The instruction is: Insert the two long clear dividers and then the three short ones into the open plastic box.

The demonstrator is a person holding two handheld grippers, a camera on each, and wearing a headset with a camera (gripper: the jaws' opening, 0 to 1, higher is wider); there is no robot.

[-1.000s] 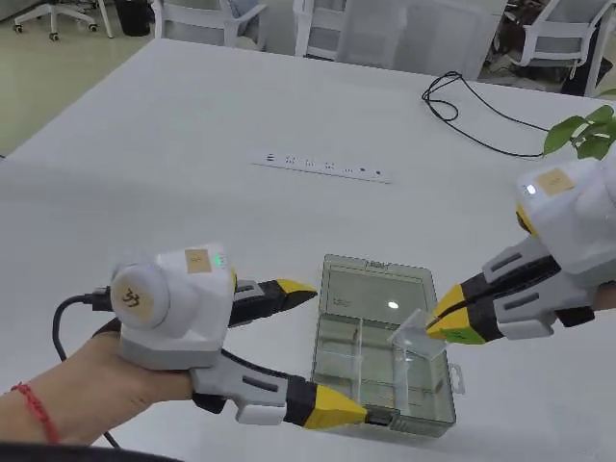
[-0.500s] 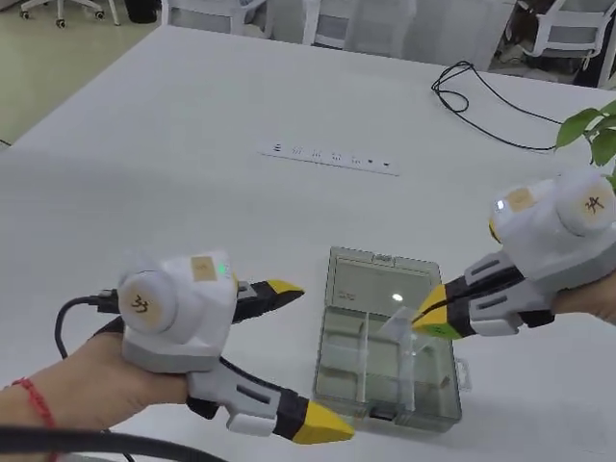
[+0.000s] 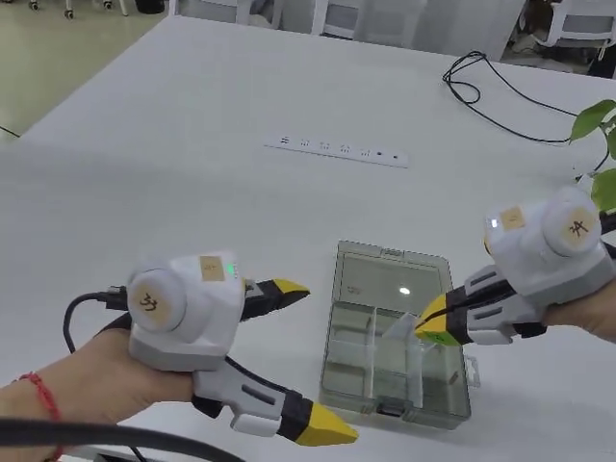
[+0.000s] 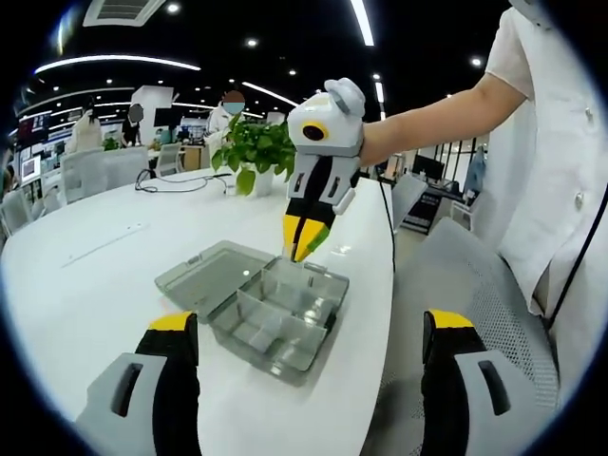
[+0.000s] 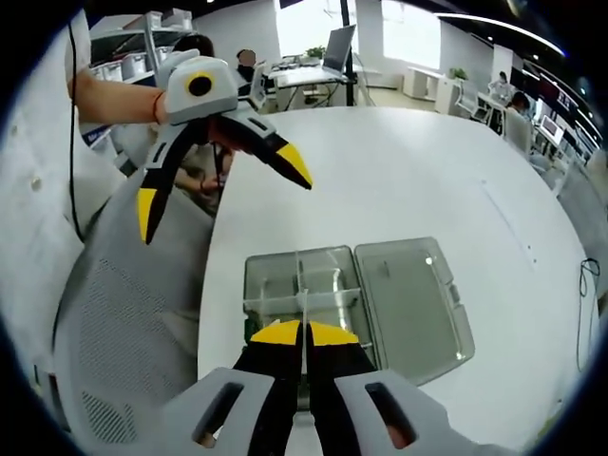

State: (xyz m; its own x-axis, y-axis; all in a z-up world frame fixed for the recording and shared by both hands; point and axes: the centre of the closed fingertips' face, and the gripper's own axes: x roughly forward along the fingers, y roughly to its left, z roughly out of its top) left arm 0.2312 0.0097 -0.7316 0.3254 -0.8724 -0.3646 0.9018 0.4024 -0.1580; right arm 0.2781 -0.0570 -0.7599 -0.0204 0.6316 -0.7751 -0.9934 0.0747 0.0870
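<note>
Clear divider (image 3: 397, 331): hung tilted just above box (image 3: 329, 371), clamped by one edge in right gripper (image 3: 430, 325). Judged light, stiff, slick, brittle; best pinched at upper edge. Beside box, left gripper (image 3: 313, 360): jaws spread, empty.

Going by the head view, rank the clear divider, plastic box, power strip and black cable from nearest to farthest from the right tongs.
1. The clear divider, gripped in the right tongs.
2. The plastic box, just below the tips.
3. The power strip, mid-table beyond the box.
4. The black cable, at the far right.
</note>
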